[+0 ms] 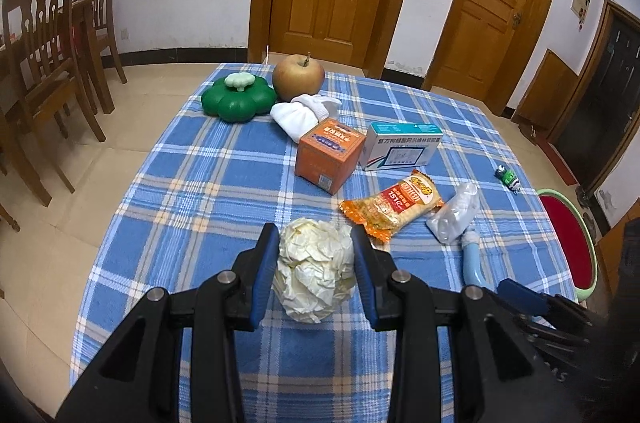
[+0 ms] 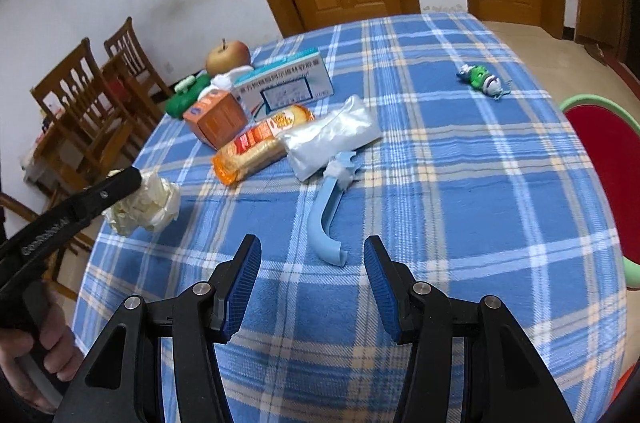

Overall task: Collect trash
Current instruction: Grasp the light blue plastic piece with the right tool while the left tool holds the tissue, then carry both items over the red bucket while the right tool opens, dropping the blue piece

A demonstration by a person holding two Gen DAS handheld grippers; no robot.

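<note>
A crumpled cream paper ball (image 1: 314,267) sits between the fingers of my left gripper (image 1: 316,235), whose pads touch it on both sides; it also shows in the right wrist view (image 2: 146,201). My right gripper (image 2: 312,255) is open and empty above the blue plaid tablecloth (image 2: 460,183), just in front of a light blue curved plastic piece (image 2: 326,219). An orange snack wrapper (image 1: 394,207) and a clear plastic bag (image 1: 456,213) lie ahead of the left gripper. A red bin with a green rim (image 2: 600,143) stands at the table's right edge.
Orange box (image 1: 328,155), white-blue medicine box (image 1: 402,151), white sock (image 1: 300,117), apple (image 1: 298,77) and green pumpkin-shaped container (image 1: 238,97) stand farther back. A small green toy (image 2: 482,81) lies far right. Wooden chairs (image 1: 48,63) stand left of the table.
</note>
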